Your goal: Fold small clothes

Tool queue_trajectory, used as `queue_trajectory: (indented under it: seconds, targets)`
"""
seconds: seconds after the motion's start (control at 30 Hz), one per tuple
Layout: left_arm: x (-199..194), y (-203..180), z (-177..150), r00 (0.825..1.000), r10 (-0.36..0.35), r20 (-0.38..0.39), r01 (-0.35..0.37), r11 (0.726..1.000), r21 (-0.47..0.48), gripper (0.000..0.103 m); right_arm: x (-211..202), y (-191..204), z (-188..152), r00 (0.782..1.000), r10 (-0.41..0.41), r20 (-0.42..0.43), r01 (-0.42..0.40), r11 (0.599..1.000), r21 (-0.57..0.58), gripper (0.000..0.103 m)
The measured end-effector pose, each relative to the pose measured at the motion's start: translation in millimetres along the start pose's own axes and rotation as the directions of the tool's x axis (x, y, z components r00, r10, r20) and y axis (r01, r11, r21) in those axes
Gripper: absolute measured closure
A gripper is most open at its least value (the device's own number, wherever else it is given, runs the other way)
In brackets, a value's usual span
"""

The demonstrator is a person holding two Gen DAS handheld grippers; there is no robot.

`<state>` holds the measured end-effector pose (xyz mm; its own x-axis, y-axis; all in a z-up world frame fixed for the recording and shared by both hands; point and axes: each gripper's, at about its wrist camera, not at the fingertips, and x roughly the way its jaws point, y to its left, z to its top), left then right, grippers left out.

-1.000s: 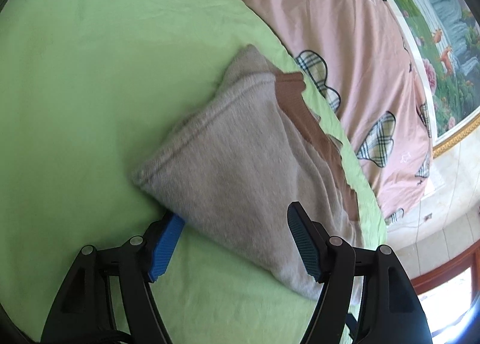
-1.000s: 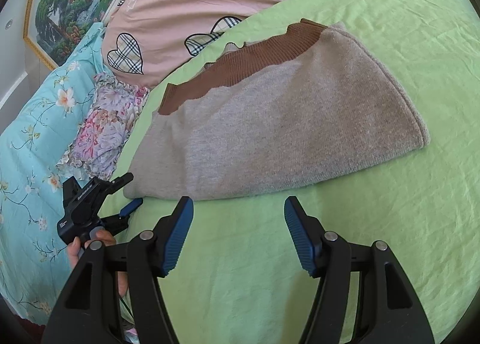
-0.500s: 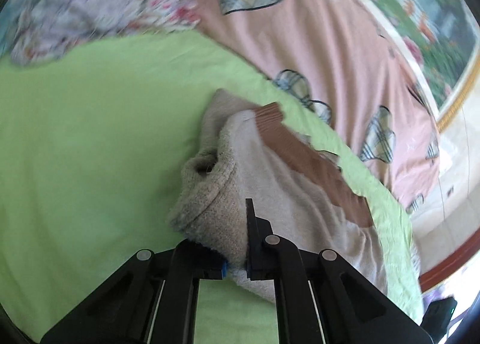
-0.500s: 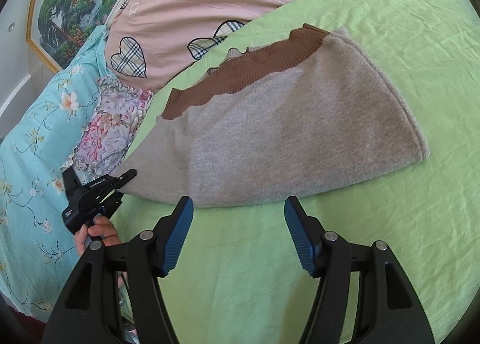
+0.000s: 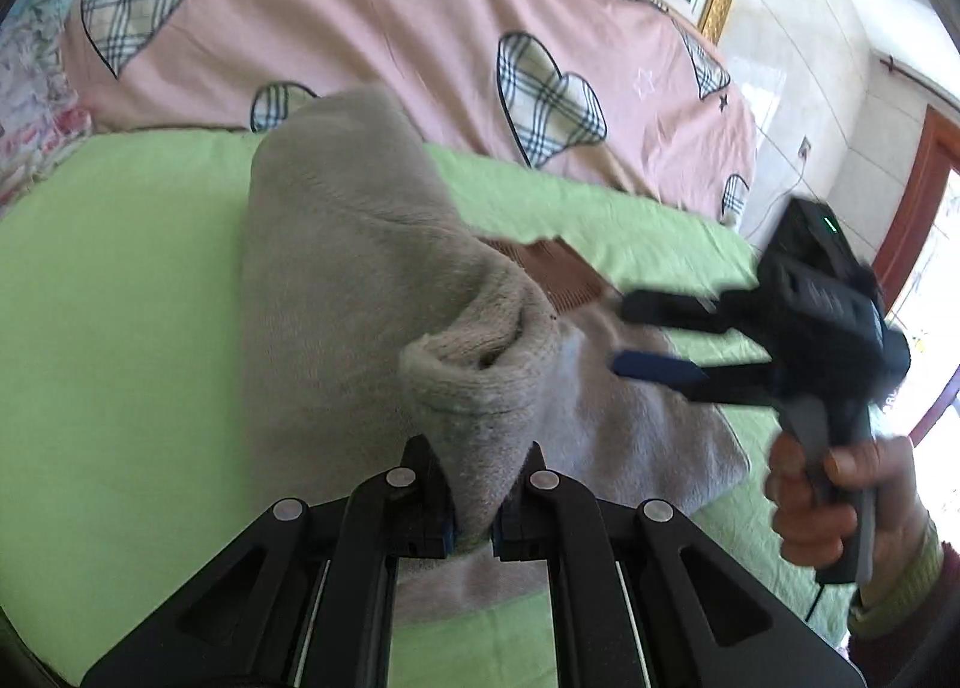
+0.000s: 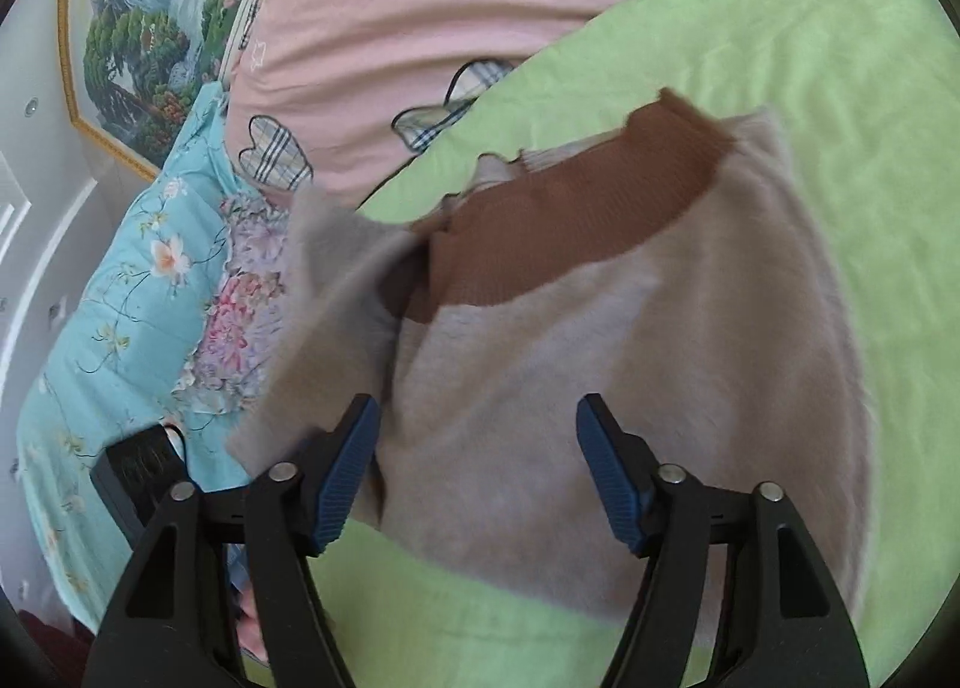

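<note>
One sweater [image 5: 336,292] mid-fold: left gripper [image 5: 471,532] is pinching its corner, right gripper [image 6: 480,472] is hovering wide open and empty above it; next, laying the corner ahead across the body.

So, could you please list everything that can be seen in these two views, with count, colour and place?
knit garment: one, beige-grey with a brown ribbed band, lying on the green sheet, one end lifted
green sheet: one, light green, under the garment
pink quilt: one, pink with plaid hearts, behind the green sheet
floral bedding: turquoise and pink flower prints, at the left in the right wrist view
framed painting: one, landscape in a gold frame, on the wall
left gripper: one, black, shut on the lifted end of the garment
right gripper: one, black with blue pads, open above the garment
right hand: one, holding the right gripper's handle
</note>
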<state>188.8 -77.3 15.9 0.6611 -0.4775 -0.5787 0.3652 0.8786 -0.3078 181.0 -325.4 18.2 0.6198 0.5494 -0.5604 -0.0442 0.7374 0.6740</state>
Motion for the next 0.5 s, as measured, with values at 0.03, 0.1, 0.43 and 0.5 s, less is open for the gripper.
queue_trajectory:
  seconds: [0.03, 0.1, 0.43, 0.5]
  targets:
    - [2.0, 0.1, -1.7, 1.0, 0.0, -0.007, 0.0, 1.0, 0.0, 0.097, 13.9, 1.0, 7.6, 0.999, 0.02, -0.029, -0.02, 1.0, 0.003, 0.029]
    - [4.9, 1.3, -3.4, 1.0, -0.002, -0.019, 0.002, 1.0, -0.006, 0.097, 38.5, 4.8, 18.2, 0.996, 0.063, -0.069, -0.062, 0.998, 0.013, 0.029]
    - [5.3, -6.6, 4.6, 0.999, 0.038, -0.038, -0.037, 0.999, 0.026, 0.097, 139.0, 22.5, 71.7, 0.977, 0.152, -0.15, -0.15, 0.988, 0.026, 0.084]
    - [-2.3, -9.6, 8.2, 0.999, 0.021, -0.034, -0.02, 1.0, 0.023, 0.097, 132.6, 36.1, 74.6, 0.981, 0.131, -0.142, -0.137, 0.99, -0.035, 0.086]
